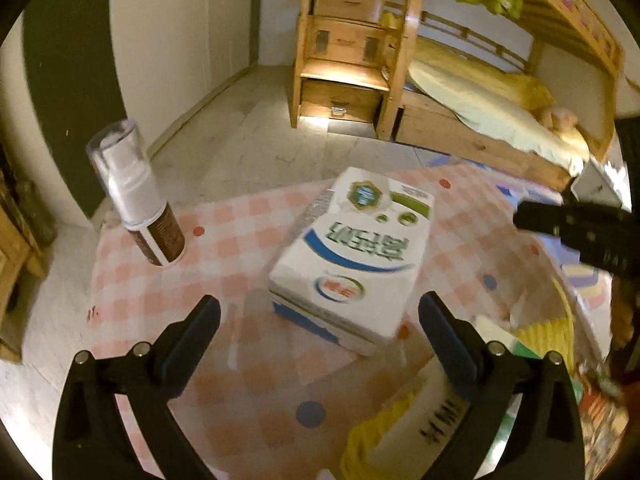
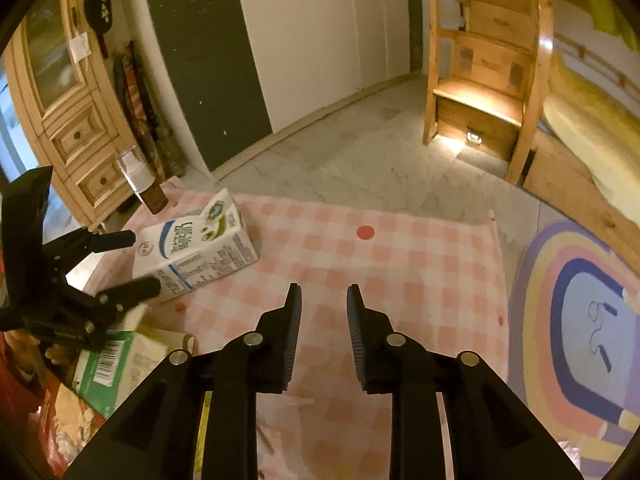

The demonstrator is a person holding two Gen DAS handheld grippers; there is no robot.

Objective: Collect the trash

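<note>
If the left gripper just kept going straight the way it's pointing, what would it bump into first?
Most likely the milk carton, lying on the checked cloth just ahead of the open left gripper. Nothing shows between them, though the depth is hard to judge.

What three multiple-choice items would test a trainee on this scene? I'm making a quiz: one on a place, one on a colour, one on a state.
1. Where does the spray bottle stand?
A. on the checked cloth
B. on the bed
C. in a drawer

2. What colour are the cloth's checks?
A. green
B. pink and white
C. black

3. How does the milk carton sit?
A. upright
B. lying on its side
C. held in the left gripper

Answers:
1 A, its base rests near the cloth's far corner.
2 B, seen in both views.
3 B, it lies flat ahead of the open left gripper.
</note>
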